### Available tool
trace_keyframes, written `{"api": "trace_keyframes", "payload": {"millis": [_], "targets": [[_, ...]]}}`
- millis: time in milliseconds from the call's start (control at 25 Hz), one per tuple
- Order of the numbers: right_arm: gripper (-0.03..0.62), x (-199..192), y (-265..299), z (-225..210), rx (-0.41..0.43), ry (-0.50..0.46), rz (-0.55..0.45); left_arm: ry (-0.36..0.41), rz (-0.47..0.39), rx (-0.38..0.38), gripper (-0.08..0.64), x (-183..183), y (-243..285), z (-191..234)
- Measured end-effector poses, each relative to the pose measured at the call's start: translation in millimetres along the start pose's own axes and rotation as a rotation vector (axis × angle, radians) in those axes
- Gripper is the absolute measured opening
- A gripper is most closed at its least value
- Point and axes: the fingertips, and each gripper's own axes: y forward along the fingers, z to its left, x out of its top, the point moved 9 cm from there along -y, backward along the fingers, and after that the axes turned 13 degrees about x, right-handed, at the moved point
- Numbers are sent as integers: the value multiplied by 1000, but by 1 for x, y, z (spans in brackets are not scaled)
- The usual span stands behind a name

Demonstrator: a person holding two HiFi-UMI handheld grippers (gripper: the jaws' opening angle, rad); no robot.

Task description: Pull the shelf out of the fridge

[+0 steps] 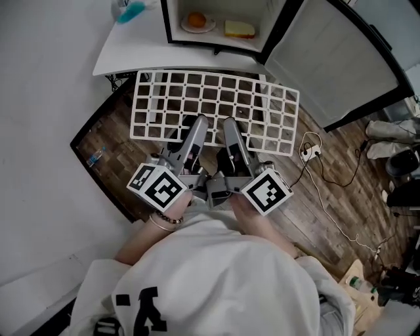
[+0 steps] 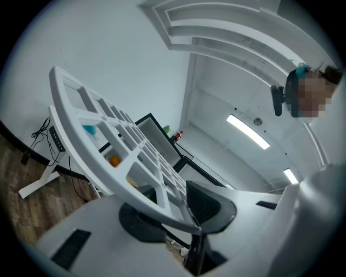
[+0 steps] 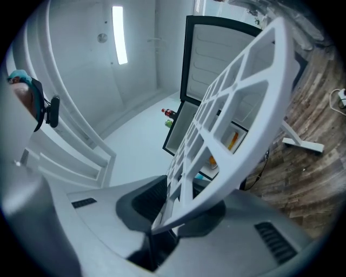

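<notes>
Most of the head view was wood-plank floor (image 1: 341, 197). Next down in size: fridge (image 1: 275, 26) at the top, its door (image 1: 335, 59) swung wide to the right, cavity open towards the person. White table (image 1: 131, 46) sat under and left of the fridge. The shelf (image 1: 213, 105), a white grid panel, was fully out of the fridge, held in the air in front of the opening and over the table's near edge and the floor, touching neither as far as I could tell. Both grippers held it by its near edge, side by side near the middle. Left gripper (image 1: 195, 128) had its jaws nearly together, pinching the shelf rim; in the left gripper view the grid (image 2: 108, 140) ran up and away from the clamp. Right gripper (image 1: 230, 128) was the same: jaws closed on the rim, grid (image 3: 243, 108) rising away from the pads in the right gripper view. Marker cubes, left (image 1: 157, 184) and right (image 1: 267, 191), sat close to the person's chest. Inside the fridge: a plate (image 1: 209, 27) with an orange (image 1: 196, 20) on it, and a yellow block (image 1: 239, 29) just beside it. Power strip (image 1: 308, 152) with its cable lay on the floor to the right of the shelf. Small bluish item (image 1: 95, 157) lay on the floor to the left; couldn't tell what it was.
</notes>
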Motion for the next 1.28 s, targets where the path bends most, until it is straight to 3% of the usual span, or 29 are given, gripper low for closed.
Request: {"api": "trace_keyframes", "payload": {"millis": [880, 1280], "targets": [[77, 21, -152, 58, 15, 21, 77, 2, -76, 43, 118, -91, -115, -96], [75, 19, -183, 70, 28, 30, 88, -17, -69, 60, 118, -113, -140, -110]]}}
